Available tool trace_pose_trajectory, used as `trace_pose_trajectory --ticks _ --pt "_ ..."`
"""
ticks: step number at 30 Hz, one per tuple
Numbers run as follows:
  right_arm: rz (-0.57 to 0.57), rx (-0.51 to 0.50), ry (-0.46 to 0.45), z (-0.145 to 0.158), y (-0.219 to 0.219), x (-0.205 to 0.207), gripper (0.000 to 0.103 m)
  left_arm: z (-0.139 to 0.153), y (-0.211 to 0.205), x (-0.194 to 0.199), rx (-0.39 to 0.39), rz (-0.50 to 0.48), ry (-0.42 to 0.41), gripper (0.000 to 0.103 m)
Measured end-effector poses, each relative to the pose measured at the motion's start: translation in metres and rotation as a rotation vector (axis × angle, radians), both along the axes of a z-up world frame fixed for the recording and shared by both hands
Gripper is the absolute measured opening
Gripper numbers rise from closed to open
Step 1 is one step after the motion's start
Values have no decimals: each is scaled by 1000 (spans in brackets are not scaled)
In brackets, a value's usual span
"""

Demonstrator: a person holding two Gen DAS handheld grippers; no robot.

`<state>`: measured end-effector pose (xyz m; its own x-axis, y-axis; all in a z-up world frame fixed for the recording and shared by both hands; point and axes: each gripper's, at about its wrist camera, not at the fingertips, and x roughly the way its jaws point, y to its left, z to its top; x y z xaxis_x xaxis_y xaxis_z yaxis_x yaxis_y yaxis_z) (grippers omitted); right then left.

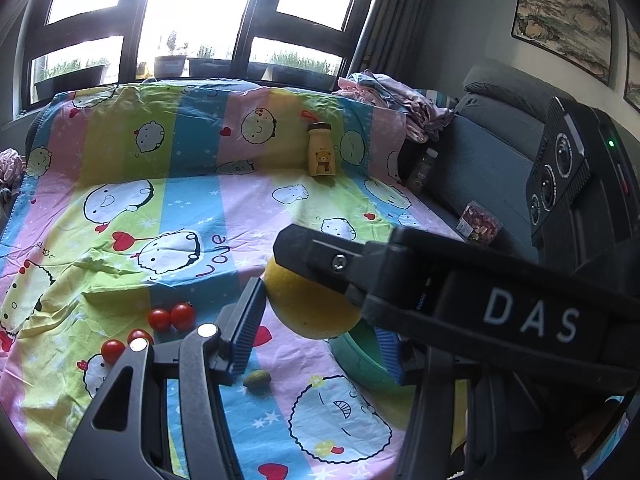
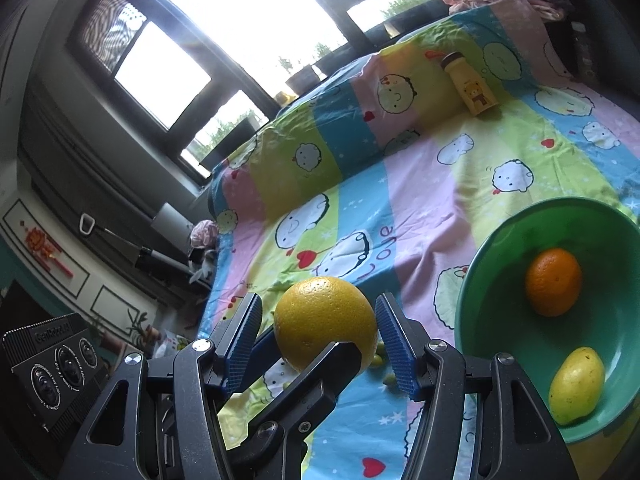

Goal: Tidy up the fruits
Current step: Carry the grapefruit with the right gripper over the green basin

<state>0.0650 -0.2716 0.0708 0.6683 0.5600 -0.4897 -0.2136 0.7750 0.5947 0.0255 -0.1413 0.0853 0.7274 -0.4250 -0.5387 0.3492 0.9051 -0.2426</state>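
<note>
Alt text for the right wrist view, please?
A large round yellow citrus fruit sits between the blue-padded fingers of the right gripper, a finger of the left gripper crossing in front. Beside it, a green bowl holds an orange and a smaller yellow fruit, on a cartoon-print bedsheet.

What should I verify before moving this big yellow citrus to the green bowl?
1. Yellow citrus sits between the fingers of right gripper and left gripper: ok.
2. Pads gripping firmly: cannot tell.
3. Green bowl has room beside orange and yellow fruit: ok.
4. Bowl close beside citrus: ok.
5. Cherry tomatoes and small green fruit collected: not ok.
</note>
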Motion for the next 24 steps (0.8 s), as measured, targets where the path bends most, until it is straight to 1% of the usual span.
trace_pose_trajectory --ticks 24 --pt "-87 11 -9 3 -27 -7 62 3 -26 7 10 -90 -18 52"
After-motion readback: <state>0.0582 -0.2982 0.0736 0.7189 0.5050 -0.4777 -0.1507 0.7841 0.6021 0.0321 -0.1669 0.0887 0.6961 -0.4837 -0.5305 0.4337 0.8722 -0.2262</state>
